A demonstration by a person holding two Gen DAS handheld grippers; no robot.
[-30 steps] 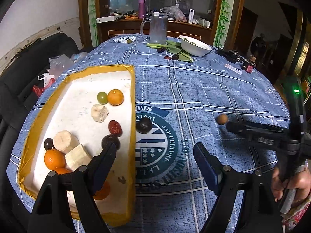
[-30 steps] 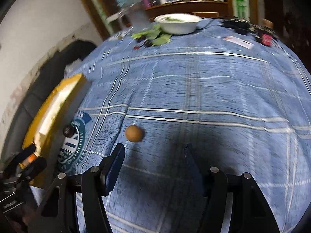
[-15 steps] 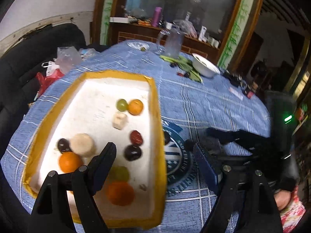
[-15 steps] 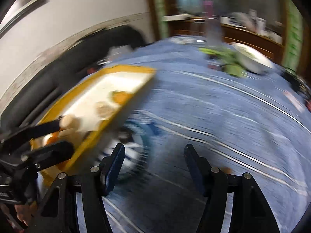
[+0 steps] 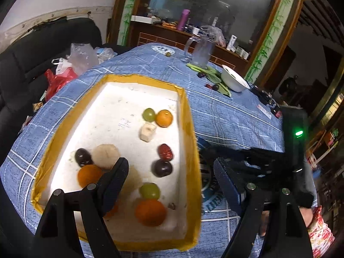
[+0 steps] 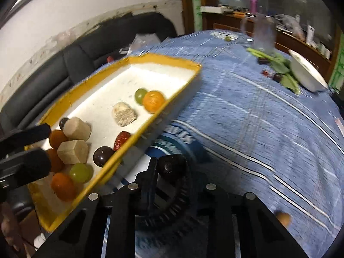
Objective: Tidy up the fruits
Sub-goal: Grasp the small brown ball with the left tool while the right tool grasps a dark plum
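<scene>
Gripping a dark round plum-like fruit between nearly closed jaws, the right gripper is sitting low over the blue checked tablecloth, just outside the long right edge of the yellow-rimmed white foam tray. The left gripper is hanging above the tray's near end with its jaws spread wide and nothing between them. Lying in the tray are two green grapes, several small oranges, a red date, dark plums and pale beige chunks, most of them crowding toward the near end. A small brown round fruit is resting on the cloth well apart from the tray, toward the tabletop's near right edge. Toward the far edge, a white bowl and a clear glass jug are standing beside green leaves.
</scene>
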